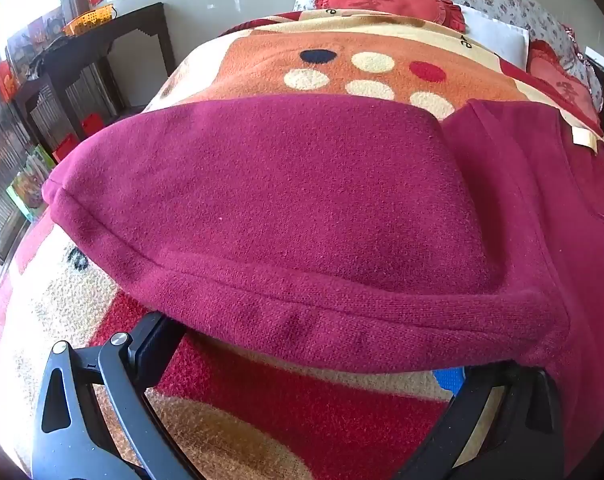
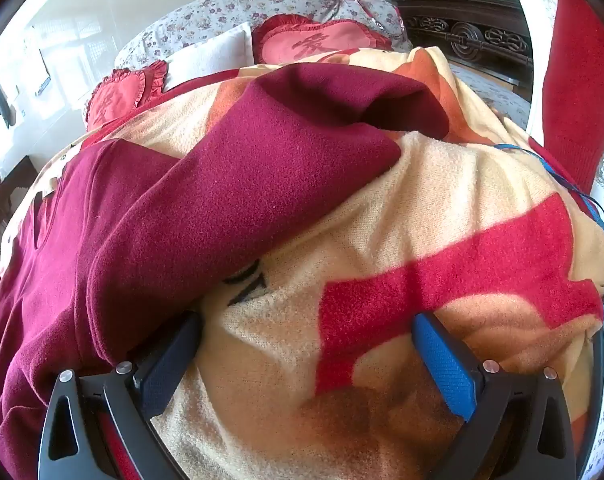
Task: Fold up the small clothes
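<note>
— Maroon fleece is filling most of the left wrist view. What is it lying on?

— The maroon top (image 1: 285, 216) is lying spread on a patterned blanket (image 1: 366, 48) on the bed, with one sleeve folded across its body and a pale label (image 1: 582, 140) showing at the neckline.

— How is the left gripper (image 1: 302, 364) standing?

— Its jaws are standing wide apart and holding nothing. The folded hem edge is lying over their tips, so both are partly hiding under the cloth.

— And the right gripper (image 2: 306, 344)?

— Its jaws are also spread wide, gripping nothing. The left finger (image 2: 169, 364) is sitting right against the sleeve's edge, while the blue-padded one is resting over bare blanket.

— What else is showing?

— Red heart cushions (image 2: 318, 44) and a white pillow (image 2: 213, 54) are leaning against a floral headboard (image 2: 237, 8), and a dark side table (image 1: 101, 44) is carrying a yellow basket (image 1: 89, 20).
</note>
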`<action>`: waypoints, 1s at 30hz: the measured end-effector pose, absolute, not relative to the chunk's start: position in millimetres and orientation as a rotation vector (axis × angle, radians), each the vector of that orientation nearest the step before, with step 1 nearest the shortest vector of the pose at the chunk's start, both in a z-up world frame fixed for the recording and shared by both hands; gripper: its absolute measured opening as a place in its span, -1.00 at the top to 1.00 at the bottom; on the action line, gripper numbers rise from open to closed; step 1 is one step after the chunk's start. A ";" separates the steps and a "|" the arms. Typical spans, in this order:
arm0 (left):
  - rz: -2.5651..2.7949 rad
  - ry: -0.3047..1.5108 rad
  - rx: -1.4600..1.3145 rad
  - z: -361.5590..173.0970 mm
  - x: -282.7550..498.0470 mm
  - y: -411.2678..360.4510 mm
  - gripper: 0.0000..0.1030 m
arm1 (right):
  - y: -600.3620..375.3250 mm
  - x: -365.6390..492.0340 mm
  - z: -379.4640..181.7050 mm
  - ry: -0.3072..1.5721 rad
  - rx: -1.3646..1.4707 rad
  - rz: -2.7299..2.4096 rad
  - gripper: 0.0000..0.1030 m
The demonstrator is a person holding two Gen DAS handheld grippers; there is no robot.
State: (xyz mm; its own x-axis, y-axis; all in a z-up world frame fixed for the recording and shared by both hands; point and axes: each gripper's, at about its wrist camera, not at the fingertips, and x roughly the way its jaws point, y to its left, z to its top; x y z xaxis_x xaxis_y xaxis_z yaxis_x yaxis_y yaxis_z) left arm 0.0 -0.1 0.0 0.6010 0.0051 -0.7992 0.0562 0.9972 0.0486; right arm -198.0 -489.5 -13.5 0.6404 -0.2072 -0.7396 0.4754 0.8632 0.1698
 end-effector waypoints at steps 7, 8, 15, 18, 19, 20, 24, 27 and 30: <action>-0.029 0.926 0.072 0.1 0.0 -0.3 -0.99 | -489.4 -198.1 -13.3 0.786 0.369 -0.399 -1.00; -0.029 0.926 0.072 0.0 0.0 -0.2 -1.00 | -489.4 -198.1 -13.2 0.786 0.369 -0.399 -1.00; -0.027 0.929 0.071 0.0 0.8 1.9 -1.00 | -489.5 -198.1 -13.5 0.786 0.369 -0.399 -1.00; -0.022 0.948 0.060 1.1 -1.0 2.9 -0.99 | -489.5 -198.1 -13.5 0.785 0.369 -0.399 -1.00; -0.021 0.955 0.062 1.8 -1.7 3.0 -0.99 | -489.6 -198.3 -13.3 0.786 0.369 -0.399 -1.00; -0.025 0.969 0.076 3.0 -2.0 2.2 -0.99 | -489.7 -198.4 -13.1 0.786 0.369 -0.399 -1.00; -0.033 1.005 0.116 9.7 -14.9 -5.0 -0.99 | -490.1 -199.3 -12.9 0.788 0.362 -0.403 -1.00; -0.059 0.988 0.111 19.7 -34.5 -3.5 -0.99 | -491.0 -199.7 -13.8 0.785 0.371 -0.397 -1.00; -0.085 0.957 0.117 33.2 -55.0 -7.3 -0.99 | -489.0 -196.5 -12.1 0.815 0.363 -0.395 -1.00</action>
